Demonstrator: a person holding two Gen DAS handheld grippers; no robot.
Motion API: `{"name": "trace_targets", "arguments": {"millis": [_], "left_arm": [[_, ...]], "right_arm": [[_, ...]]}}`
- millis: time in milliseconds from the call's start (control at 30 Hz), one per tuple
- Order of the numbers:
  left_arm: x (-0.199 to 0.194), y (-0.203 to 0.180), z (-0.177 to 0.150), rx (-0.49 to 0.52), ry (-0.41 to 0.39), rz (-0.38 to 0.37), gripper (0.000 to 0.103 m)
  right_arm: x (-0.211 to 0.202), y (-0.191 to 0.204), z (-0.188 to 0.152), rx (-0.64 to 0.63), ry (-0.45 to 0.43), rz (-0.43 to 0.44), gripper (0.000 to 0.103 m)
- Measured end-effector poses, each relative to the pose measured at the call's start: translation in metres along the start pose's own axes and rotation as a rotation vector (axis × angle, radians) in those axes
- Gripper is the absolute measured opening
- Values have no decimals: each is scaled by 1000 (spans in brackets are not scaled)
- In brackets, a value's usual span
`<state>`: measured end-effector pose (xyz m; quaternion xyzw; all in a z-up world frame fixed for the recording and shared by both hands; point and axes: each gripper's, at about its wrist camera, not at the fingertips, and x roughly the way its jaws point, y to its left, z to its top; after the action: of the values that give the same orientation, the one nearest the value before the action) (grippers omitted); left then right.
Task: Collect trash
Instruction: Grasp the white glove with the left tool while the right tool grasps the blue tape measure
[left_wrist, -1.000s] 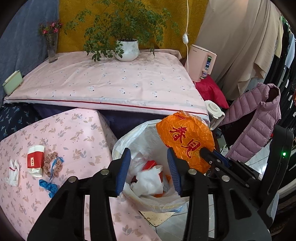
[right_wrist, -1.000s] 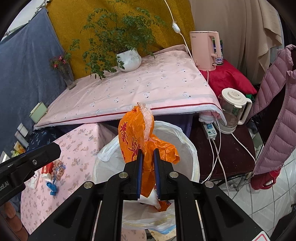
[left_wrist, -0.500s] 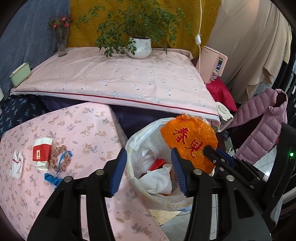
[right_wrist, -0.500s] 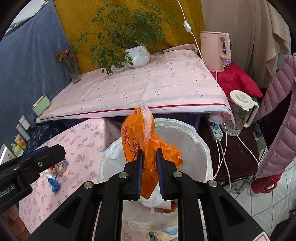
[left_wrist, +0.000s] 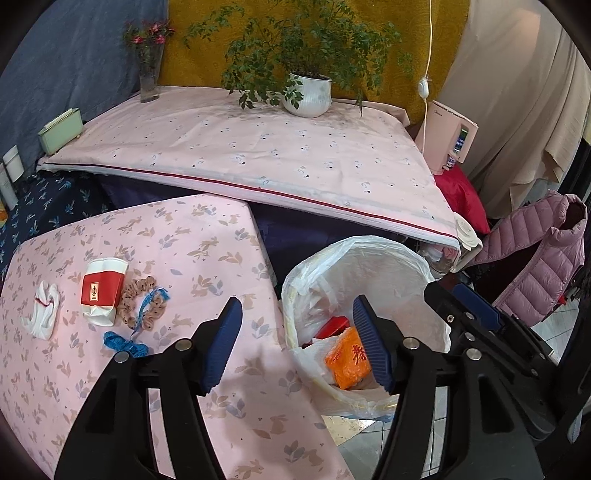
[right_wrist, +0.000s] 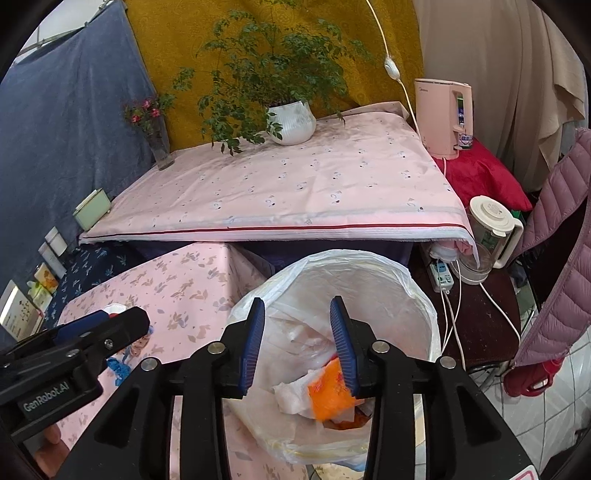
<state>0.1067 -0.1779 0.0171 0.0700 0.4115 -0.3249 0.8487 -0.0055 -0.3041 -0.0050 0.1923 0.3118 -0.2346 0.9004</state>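
Left wrist view, reading from the left edge: a white crumpled tissue (left_wrist: 43, 308) lies on the low table with the pink leaf-print cloth (left_wrist: 192, 236). Just beside it rests a red-and-white paper cup (left_wrist: 102, 291) on its side, then a beaded hair scrunchie (left_wrist: 142, 302) and a blue knotted cord (left_wrist: 123, 342) near the cup's lower end. The left gripper (left_wrist: 297, 345) hangs over the table edge with its jaws apart and opening; nothing is gripped between the blue pads. To its right stands the trash bin lined with a white plastic bag (left_wrist: 388, 258). An orange plastic bag (left_wrist: 347, 360) lies inside it on top of white paper and a red item. The right gripper (left_wrist: 476, 306) shows at the bin's far right side.

Right wrist view, left to right: the left gripper (right_wrist: 96, 332) sits over the low table (right_wrist: 177, 291). The right gripper (right_wrist: 297, 338) is above the bin (right_wrist: 417, 295), jaws released and widening, with nothing pressed between the pads. The orange bag (right_wrist: 328, 391) rests in the bin below, partly hidden by the right-hand pad. A glass kettle (right_wrist: 487, 236) stands beyond the bin.
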Motion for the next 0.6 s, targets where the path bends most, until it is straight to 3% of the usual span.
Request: {"name": "trace_targets", "arguments": {"millis": [400, 600], "left_arm": [[-3, 27, -4, -47, 1, 32, 59], [-4, 42, -7, -68, 0, 54, 59]], "right_arm": [[1, 29, 0, -53, 10, 26, 38], [3, 45, 0, -81, 14, 41, 44]]}}
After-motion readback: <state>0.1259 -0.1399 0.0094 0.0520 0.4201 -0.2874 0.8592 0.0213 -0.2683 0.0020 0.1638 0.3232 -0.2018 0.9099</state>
